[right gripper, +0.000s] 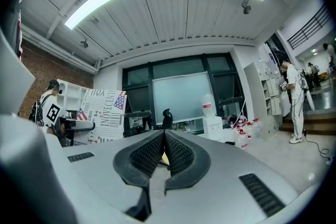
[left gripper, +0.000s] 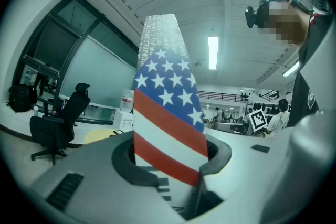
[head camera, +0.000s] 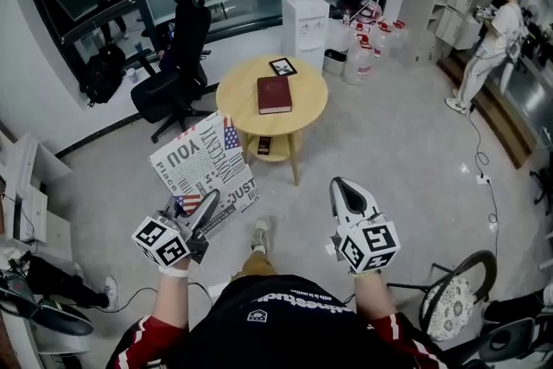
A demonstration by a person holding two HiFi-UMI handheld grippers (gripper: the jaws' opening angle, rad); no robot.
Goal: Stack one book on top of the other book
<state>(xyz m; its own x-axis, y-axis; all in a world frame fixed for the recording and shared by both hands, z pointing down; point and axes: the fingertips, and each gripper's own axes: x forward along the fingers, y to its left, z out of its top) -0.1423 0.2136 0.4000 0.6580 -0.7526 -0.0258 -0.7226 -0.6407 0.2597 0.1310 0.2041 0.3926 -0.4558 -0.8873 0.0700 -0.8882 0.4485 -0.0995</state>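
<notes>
Left tongs gripped the flag-print book on edge, well short and left of the red book lying flat on the round tabletop, while the right tongs hung pinched together, empty.

A: Your head camera looks steeply down past your chest onto your left claw and right claw; the round desk lies farther off.
B: Your claw cameras each sit close behind their own jaws, facing level.
A: All three views share the water dispenser by the window.
B: Your right one also catches your left claw at its left edge.
</notes>
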